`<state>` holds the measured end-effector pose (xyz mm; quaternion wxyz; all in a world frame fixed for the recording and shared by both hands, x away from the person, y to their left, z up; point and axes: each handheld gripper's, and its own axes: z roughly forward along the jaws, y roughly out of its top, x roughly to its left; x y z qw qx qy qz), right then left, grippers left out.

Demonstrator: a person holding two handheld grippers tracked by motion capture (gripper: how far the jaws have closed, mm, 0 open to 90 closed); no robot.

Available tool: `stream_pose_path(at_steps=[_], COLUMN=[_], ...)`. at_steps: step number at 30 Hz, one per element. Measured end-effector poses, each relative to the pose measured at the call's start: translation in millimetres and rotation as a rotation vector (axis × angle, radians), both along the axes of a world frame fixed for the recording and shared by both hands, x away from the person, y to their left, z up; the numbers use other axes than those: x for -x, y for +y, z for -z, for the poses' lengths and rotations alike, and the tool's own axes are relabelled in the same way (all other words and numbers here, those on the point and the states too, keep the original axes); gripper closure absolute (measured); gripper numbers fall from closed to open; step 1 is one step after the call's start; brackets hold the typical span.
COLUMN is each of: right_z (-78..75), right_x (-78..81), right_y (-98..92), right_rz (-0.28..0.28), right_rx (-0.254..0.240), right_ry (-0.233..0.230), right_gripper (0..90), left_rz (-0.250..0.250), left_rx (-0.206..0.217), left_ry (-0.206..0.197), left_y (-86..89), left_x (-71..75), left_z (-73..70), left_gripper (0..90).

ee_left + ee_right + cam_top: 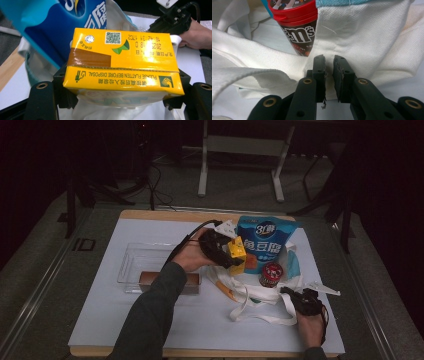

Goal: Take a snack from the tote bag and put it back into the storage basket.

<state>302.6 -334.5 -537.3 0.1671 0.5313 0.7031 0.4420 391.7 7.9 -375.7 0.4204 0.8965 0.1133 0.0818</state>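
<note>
Holding the white cloth bag (260, 295) at its near edge, the right gripper (292, 296) has its jaws nearly together, pinching a fold of the fabric between them. If that pinch slips, the bag mouth could sag shut and block whatever goes in next. Just beyond the pinch, inside the bag, stands a candy tube (297, 27) with a red lid, and it could tip if the fabric is tugged. Farther along the bag, the left gripper (227, 255) carries a yellow drink carton (122, 62) crosswise, its jaws spread wide and pressing on the two ends. The carton hangs above the bag opening, beside the tall blue pouch (265, 242) standing in the bag; it could knock the pouch or drop askew. Left of the bag lies a clear tray (131, 262).
</note>
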Motion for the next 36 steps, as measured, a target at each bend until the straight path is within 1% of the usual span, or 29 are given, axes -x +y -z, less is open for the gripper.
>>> stream_pose_path(at_steps=[1, 3, 4, 8, 14, 18, 20, 27, 29, 30, 36], right_z=[0.0, 0.0, 0.0, 0.1, 0.1, 0.1, 0.1, 0.1, 0.1, 0.1, 0.2], right_x=[0.0, 0.1, 0.1, 0.1, 0.3, 0.3, 0.2, 0.3, 0.3, 0.3, 0.3], right_y=[0.0, 0.0, 0.0, -0.1, 0.0, 0.0, -0.1, 0.0, -0.1, -0.2, -0.2], right_rz=[0.000, 0.000, 0.000, 0.001, 0.001, 0.001, 0.001, 0.001, 0.001, 0.001, 0.001], right_rx=[0.000, 0.000, 0.000, -0.001, 0.000, -0.001, -0.001, -0.001, -0.002, 0.000, 0.000], right_ry=[0.000, 0.000, -0.001, 0.000, -0.001, -0.001, 0.000, -0.001, 0.000, -0.001, -0.001], right_gripper=[80.0, 80.0, 80.0, 80.0, 80.0, 80.0, 80.0, 80.0, 80.0, 80.0, 80.0], left_rz=[-0.001, -0.006, -0.013, -0.023, -0.035, -0.046, -0.048, -0.084, -0.103, -0.113, -0.149], left_rx=[-0.006, 0.000, -0.006, 0.001, -0.014, -0.004, -0.008, 0.015, 0.020, 0.028, 0.028], left_ry=[-0.003, 0.000, -0.003, -0.004, -0.010, -0.007, -0.014, -0.017, -0.022, -0.017, -0.014], left_y=[2.7, 5.1, 10.5, 20.1, 33.1, 40.8, 45.0, 59.8, 65.8, 68.8, 83.5], left_x=[0.0, 0.3, 0.4, 2.4, 4.0, 4.6, 5.0, 5.1, 5.1, 4.8, 4.3], left_z=[-0.6, -0.8, -2.3, -5.7, -7.6, -8.2, -9.3, -8.9, -7.8, -7.3, -2.8], left_gripper=[28.8, 28.8, 28.8, 28.8, 28.8, 28.7, 28.7, 28.7, 28.7, 28.7, 28.7])
